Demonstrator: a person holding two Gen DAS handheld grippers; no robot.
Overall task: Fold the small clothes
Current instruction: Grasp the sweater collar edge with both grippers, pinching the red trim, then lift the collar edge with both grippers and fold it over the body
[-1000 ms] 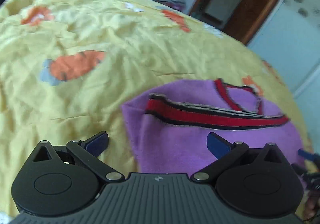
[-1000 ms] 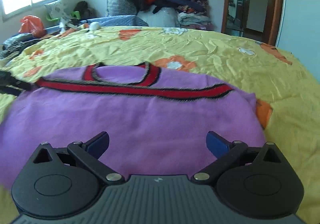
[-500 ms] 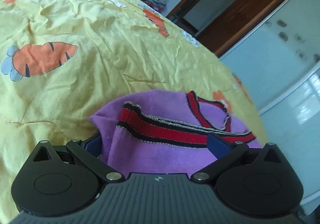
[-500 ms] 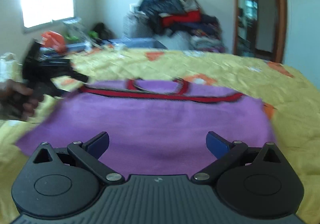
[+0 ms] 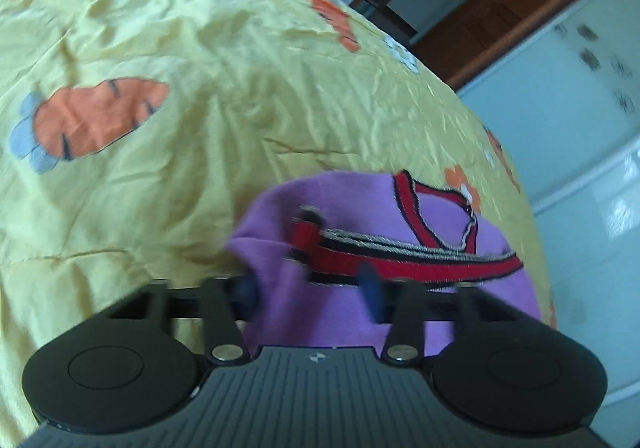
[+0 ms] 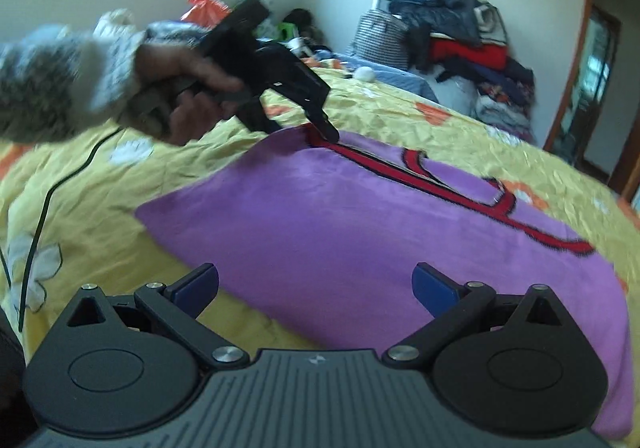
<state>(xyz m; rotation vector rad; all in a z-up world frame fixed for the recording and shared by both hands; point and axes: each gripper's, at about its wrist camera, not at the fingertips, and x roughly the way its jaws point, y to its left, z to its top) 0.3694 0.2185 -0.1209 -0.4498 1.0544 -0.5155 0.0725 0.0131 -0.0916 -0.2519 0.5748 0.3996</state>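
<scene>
A soft, fuzzy purple garment (image 6: 360,216) lies spread flat on the bed, a wide rounded shape on the crumpled yellow bedsheet (image 5: 240,80) with its printed orange carrots. It is fleecy, almost plush, with a red band edged in black (image 6: 440,184) running straight across it from one shoulder to the other, and a red-trimmed V neckline (image 5: 440,204) above that band. In the right wrist view the long axis runs from the near left towards the far right of the bed, neckline edge on the far side, plain hem edge nearest the camera.

The left gripper (image 5: 312,284) is at the garment's left shoulder corner, where the red band ends. Its blue pads are closing, with a bunched fold of purple cloth and the band's end between them; the view is smeared, so whether the pads press yet is hard to say, though the fabric puckers up there. From the right wrist view the black tool (image 6: 320,120) tips down onto that corner, held by a hand (image 6: 188,88) in a shaggy grey-white sleeve (image 6: 48,84).

The right gripper (image 6: 316,288) hovers over the near hem edge, jaws spread wide, blue pads (image 6: 432,288) apart, nothing between them but a view of the purple fleece below. A thin dark cable (image 6: 44,208) trails over the sheet at the left edge of the bed.
</scene>
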